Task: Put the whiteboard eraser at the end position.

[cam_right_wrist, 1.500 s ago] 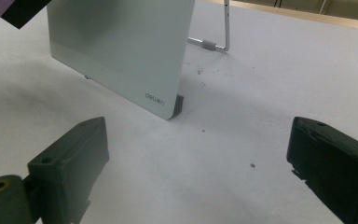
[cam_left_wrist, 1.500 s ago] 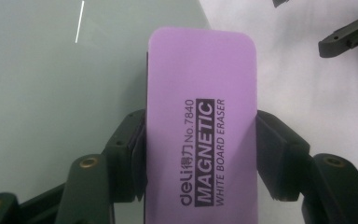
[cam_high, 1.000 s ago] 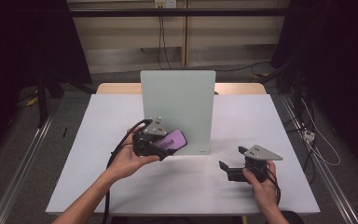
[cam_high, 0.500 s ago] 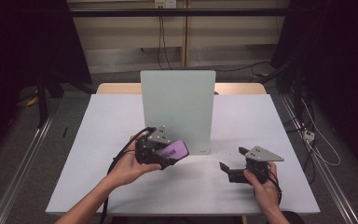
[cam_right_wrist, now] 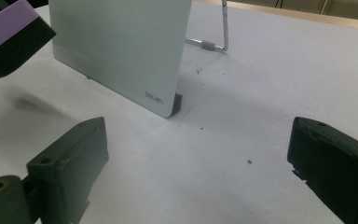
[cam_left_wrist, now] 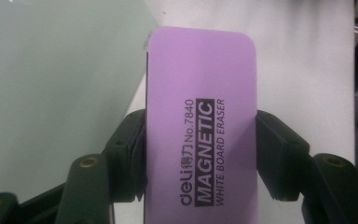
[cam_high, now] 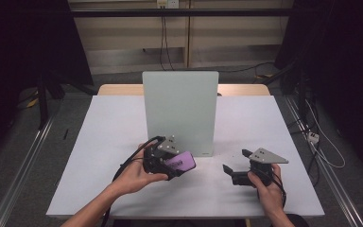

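Purple plastic forms the top face of the magnetic whiteboard eraser (cam_left_wrist: 200, 135), which is pinched across its width by the jaws of the left gripper (cam_high: 170, 163), one pad pressed on each long side. It is held just in front of the lower left part of the upright whiteboard (cam_high: 179, 111), above the white table (cam_high: 99, 142) and, as far as can be judged, not touching the board.

Risk is judged to lie mainly in the grip: only the near half of the eraser is clamped, so a push against the whiteboard could pivot the eraser between the pads or slide it out. The whiteboard stands on a thin wire stand (cam_right_wrist: 219, 35) behind it, so a hard press could tip it backwards or shove it across the table.

The eraser's long axis is run along the gripper's own line, away from the hand. Its free rounded end is pointed past the whiteboard's lower edge, towards the right gripper (cam_high: 238, 170), whose jaws are spread wide and empty, low over the table to the right of the whiteboard.
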A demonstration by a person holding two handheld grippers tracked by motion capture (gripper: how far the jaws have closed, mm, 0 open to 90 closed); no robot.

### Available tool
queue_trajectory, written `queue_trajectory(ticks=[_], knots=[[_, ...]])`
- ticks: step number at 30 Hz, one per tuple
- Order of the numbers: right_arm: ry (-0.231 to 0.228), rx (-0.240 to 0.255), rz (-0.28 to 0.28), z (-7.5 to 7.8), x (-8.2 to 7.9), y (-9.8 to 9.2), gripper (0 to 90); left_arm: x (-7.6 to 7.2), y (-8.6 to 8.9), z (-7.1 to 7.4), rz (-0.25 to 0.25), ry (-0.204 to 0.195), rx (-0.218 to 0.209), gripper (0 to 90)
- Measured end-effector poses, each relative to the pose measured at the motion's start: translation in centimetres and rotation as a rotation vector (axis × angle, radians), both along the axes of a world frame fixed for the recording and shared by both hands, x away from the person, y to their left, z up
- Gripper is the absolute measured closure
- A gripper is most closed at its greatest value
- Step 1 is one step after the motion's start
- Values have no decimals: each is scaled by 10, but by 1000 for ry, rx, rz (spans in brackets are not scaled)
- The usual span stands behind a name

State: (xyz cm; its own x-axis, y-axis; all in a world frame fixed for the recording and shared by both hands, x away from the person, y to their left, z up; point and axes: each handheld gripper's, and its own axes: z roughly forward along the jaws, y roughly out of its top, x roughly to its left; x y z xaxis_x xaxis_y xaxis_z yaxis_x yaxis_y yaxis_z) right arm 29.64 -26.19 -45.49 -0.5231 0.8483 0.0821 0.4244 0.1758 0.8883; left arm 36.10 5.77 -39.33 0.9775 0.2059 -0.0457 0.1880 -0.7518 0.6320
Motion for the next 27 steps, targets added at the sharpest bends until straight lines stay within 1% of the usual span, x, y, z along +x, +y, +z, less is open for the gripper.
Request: queue_trajectory(ticks=[4, 7, 8, 9, 10, 11, 13, 14, 15, 16, 17, 19, 21, 23, 25, 26, 27], knots=[[0, 0, 0, 0, 0, 0, 54, -3, -4, -6, -10, 23, 20, 409], [-1, -2, 1, 0, 0, 0, 54, -3, -6, -8, -17, 28, 34, 409], [-1, -3, 1, 0, 0, 0, 54, -4, -6, -8, -24, 31, 49, 409], [-2, -6, 2, 0, 0, 0, 54, -5, -7, -9, -24, 34, 39, 409], [-2, -8, 3, 0, 0, 0, 54, -5, -7, -10, -42, 51, 36, 409], [-2, -8, 1, 0, 0, 0, 54, -6, -8, -11, -35, 38, 46, 409], [-2, -8, -1, 0, 0, 0, 54, -8, -10, -13, -47, 53, 42, 409], [-2, -9, -2, 0, 1, 1, 54, -9, -11, -13, -47, 46, 50, 409], [-2, -12, -3, 0, 1, 1, 54, -9, -11, -14, -58, 60, 49, 408], [-1, -10, -4, 0, 1, 1, 54, -10, -12, -15, -50, 52, 55, 409], [-1, -11, -5, 1, 1, 1, 54, -11, -13, -17, -55, 60, 50, 409], [-1, -12, -5, 1, 0, 2, 54, -11, -14, -18, -66, 73, 66, 408], [0, -13, -2, 1, 0, 2, 54, -12, -16, -19, -62, 63, 71, 408], [-2, -14, -2, 1, 0, 3, 54, -11, -17, -19, -61, 67, 75, 408], [0, -15, -3, 1, 0, 2, 54, -10, -18, -21, -78, 96, 76, 408], [1, -15, -2, 1, 0, 2, 54, -11, -19, -23, -69, 88, 77, 408], [1, -15, -3, 1, 0, 2, 54, -11, -21, -24, -72, 91, 82, 408]])
